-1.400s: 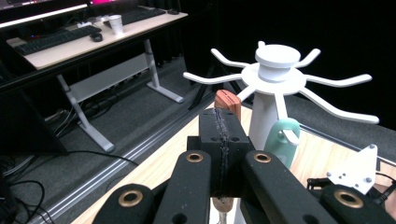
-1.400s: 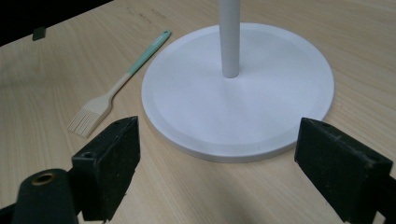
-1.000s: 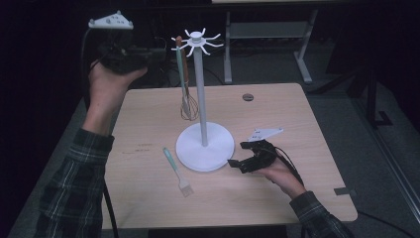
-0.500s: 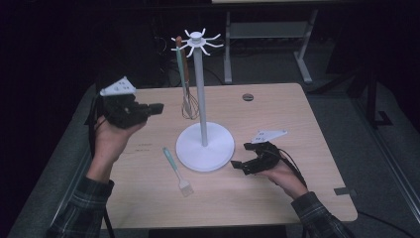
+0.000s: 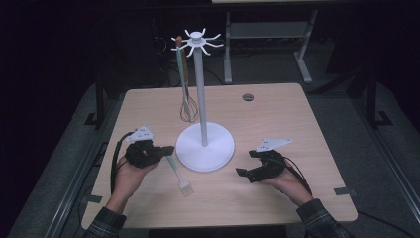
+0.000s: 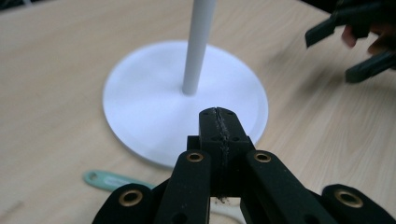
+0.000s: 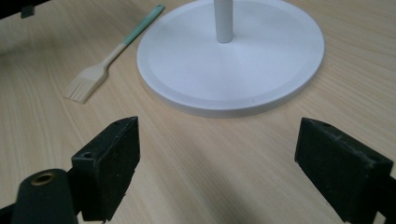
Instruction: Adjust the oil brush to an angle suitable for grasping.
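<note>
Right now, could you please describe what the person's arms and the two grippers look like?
Both grippers are black two-jaw tools. The left gripper and right gripper each carry a grey three-cornered plate on top and trail a black cable. Brass-coloured rivets dot the linkages. The jaws are flat black blocks. The person wears dark plaid sleeves.

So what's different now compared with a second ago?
The left gripper has come down from up beside the rack's top to the table, its shut jaws now right by the green handle of the pastry brush. It holds nothing. The right gripper stayed put by the white stand, jaws open and empty. The brush, the stand and the whisk hanging on it haven't moved.
</note>
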Available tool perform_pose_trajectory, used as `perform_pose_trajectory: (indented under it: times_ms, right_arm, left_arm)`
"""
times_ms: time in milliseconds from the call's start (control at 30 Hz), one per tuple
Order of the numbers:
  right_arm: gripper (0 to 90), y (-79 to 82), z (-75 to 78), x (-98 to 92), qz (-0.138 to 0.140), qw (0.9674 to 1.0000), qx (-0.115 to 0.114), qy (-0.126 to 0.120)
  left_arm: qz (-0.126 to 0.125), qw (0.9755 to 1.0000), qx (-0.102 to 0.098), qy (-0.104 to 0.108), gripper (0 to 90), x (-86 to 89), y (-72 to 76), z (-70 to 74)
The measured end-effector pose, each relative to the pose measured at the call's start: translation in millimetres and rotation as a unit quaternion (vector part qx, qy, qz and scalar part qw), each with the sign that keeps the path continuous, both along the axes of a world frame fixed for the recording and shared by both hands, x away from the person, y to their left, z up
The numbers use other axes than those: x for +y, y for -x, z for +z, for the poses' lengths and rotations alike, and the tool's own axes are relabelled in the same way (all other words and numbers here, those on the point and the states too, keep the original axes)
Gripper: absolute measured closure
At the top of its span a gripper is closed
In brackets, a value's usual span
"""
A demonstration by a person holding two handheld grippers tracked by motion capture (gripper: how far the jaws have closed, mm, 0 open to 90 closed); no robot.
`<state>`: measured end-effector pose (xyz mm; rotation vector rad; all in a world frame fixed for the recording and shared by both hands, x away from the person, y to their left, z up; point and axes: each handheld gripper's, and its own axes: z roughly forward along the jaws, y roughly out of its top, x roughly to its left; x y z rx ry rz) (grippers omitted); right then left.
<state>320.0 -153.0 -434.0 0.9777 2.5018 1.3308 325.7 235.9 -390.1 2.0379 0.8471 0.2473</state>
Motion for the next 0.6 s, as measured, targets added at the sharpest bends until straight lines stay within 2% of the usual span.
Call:
perform_pose_trajectory:
  times_ms: [67,200,233,300,500,600]
  right_arm:
    - [13.6,1.3,-1.2,-0.8,-0.001,1.0000,-0.001,0.003]
    - [13.6,2.6,-3.1,-2.7,-0.004,1.0000,0.000,0.003]
    - [13.6,2.7,-3.5,-3.1,-0.004,1.0000,0.000,0.003]
    - [13.7,2.5,-4.2,-3.3,-0.005,1.0000,0.000,0.003]
    - [13.7,1.9,-5.3,-3.9,-0.010,0.9999,-0.003,0.006]
    - [13.7,1.6,-5.4,-3.8,-0.012,0.9999,-0.002,0.006]
  left_arm:
    - [-0.002,1.0000,0.008,-0.005,90.0,-3.3,0.7,-12.4]
    - [-0.010,0.9992,0.026,-0.029,90.0,-13.4,0.3,-35.6]
    - [-0.015,0.9987,0.026,-0.041,90.0,-14.6,-0.3,-38.6]
    - [-0.014,0.9985,0.033,-0.042,90.0,-18.4,-0.7,-44.4]
    - [-0.029,0.9953,0.050,-0.077,90.0,-27.1,-3.1,-58.7]
    - [-0.030,0.9945,0.057,-0.082,90.0,-30.8,-3.0,-63.5]
